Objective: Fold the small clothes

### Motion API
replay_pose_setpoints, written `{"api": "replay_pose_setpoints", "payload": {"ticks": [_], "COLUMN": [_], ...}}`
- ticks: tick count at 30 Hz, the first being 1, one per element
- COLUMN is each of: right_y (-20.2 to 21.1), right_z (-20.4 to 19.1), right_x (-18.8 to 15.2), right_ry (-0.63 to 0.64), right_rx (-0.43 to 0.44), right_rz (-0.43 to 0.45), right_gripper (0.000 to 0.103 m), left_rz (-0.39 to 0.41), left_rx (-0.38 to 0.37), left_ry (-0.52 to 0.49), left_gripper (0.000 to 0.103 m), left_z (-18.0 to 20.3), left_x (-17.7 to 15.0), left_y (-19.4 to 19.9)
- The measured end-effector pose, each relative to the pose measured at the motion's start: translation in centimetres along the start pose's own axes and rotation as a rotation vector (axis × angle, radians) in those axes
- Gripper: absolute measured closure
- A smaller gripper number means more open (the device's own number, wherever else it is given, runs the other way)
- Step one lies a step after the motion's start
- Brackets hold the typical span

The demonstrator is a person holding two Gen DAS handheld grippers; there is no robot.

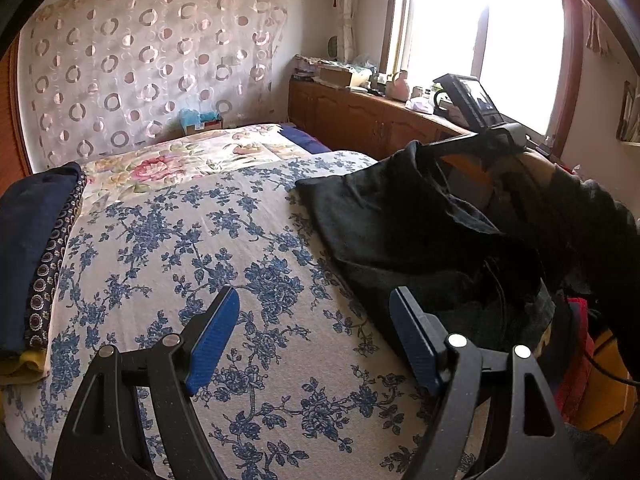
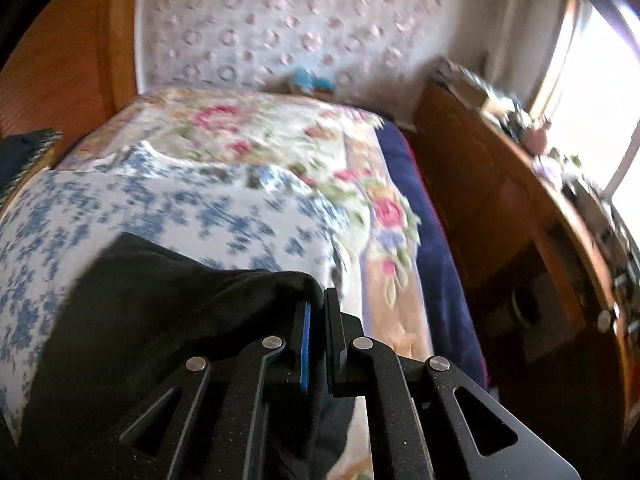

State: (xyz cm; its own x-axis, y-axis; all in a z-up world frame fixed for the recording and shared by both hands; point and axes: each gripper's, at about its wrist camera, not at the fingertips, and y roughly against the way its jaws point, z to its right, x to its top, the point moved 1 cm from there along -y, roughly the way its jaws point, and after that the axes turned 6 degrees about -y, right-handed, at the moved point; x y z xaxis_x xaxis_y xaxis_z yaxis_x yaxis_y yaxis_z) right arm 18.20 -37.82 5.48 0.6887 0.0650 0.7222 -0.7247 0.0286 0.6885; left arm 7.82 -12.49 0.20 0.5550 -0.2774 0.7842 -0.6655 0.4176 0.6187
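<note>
at the far left of the left wrist view, a stack of folded dark clothes [image 1: 36, 252] is seen lying on the edge of the bed, with a dark blue piece on top and a patterned one under it. the bed is covered by a white sheet with blue flowers [image 1: 192, 240]. above this sheet the left gripper [image 1: 314, 336] is held with its blue pads wide apart, and nothing is found between them. to the right, the black garment [image 1: 400, 232] is spread partly on the sheet and partly raised at its far corner, where the right gripper [image 1: 472, 140] is seen. further right, a wooden cabinet [image 1: 360, 116] is placed under the bright window [image 1: 480, 32].

in the blurred right wrist view, the black garment [image 2: 168, 300] is pinched at its edge by the right gripper [image 2: 318, 308], whose jaws are nearly closed on the cloth. the rest of the garment hangs down to the left over the flowered sheet [image 2: 160, 208].
</note>
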Motion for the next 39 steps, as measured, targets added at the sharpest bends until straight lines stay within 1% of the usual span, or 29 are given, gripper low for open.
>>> {"api": "replay_pose_setpoints", "payload": {"ticks": [1, 2, 3, 6, 8, 10, 17, 20, 24, 28, 32, 33, 34, 35, 36, 39], "right_y": [0.1, 0.2, 0.6, 2.1, 4.0, 5.2, 8.7, 10.4, 11.9, 12.4, 13.4, 13.8, 14.0, 14.3, 14.6, 15.2], "right_z": [0.1, 0.2, 0.5, 0.6, 0.7, 0.5, -3.1, -3.2, -2.0, -0.6, -0.4, -0.5, -0.6, -0.9, -0.9, -1.3], "right_x": [-0.2, -0.3, -0.5, -0.6, -1.7, -3.5, -10.6, -13.5, -16.6, -18.1, -18.5, -18.4, -18.5, -18.3, -18.2, -18.2], "right_ry": [-0.014, -0.028, -0.036, -0.041, -0.039, -0.036, 0.033, 0.038, -0.011, -0.076, -0.065, -0.059, -0.050, -0.040, -0.027, -0.005], "right_rx": [-0.007, -0.020, -0.022, -0.019, 0.025, 0.093, 0.182, 0.187, 0.168, 0.169, 0.187, 0.195, 0.205, 0.213, 0.210, 0.208], "right_rz": [-0.002, -0.001, 0.005, 0.023, 0.041, 0.057, 0.053, 0.053, 0.051, 0.025, 0.018, 0.018, 0.019, 0.021, 0.030, 0.058], "right_gripper": [0.075, 0.064, 0.063, 0.063, 0.063, 0.063, 0.063, 0.063, 0.063, 0.063, 0.063, 0.065, 0.070, 0.083, 0.091, 0.098], "left_rz": [-0.001, -0.002, -0.003, -0.002, 0.002, -0.005, -0.027, -0.034, -0.044, -0.050, -0.060, -0.061, -0.063, -0.065, -0.066, -0.069], "left_rx": [-0.001, -0.003, -0.004, -0.007, -0.014, -0.025, -0.050, -0.064, -0.079, -0.087, -0.093, -0.095, -0.096, -0.096, -0.097, -0.101], "left_ry": [-0.001, -0.001, -0.001, -0.004, -0.004, -0.009, -0.026, -0.034, -0.043, -0.052, -0.052, -0.053, -0.055, -0.058, -0.060, -0.063], "left_gripper": [0.025, 0.025, 0.025, 0.025, 0.025, 0.025, 0.025, 0.025, 0.025, 0.025, 0.025, 0.025, 0.025, 0.025, 0.025, 0.025], "left_z": [0.1, 0.1, 0.2, 0.4, 0.6, 1.0, 2.3, 3.0, 3.9, 4.6, 5.0, 5.1, 5.2, 5.4, 5.5, 5.7], "left_x": [0.0, 0.0, 0.0, 0.0, -0.1, -0.2, -0.6, -0.7, -0.9, -1.1, -1.2, -1.2, -1.3, -1.3, -1.3, -1.3], "left_y": [0.0, -0.1, -0.2, -0.1, 0.0, -0.2, -1.0, -1.3, -1.6, -1.8, -2.1, -2.1, -2.2, -2.2, -2.2, -2.3]}}
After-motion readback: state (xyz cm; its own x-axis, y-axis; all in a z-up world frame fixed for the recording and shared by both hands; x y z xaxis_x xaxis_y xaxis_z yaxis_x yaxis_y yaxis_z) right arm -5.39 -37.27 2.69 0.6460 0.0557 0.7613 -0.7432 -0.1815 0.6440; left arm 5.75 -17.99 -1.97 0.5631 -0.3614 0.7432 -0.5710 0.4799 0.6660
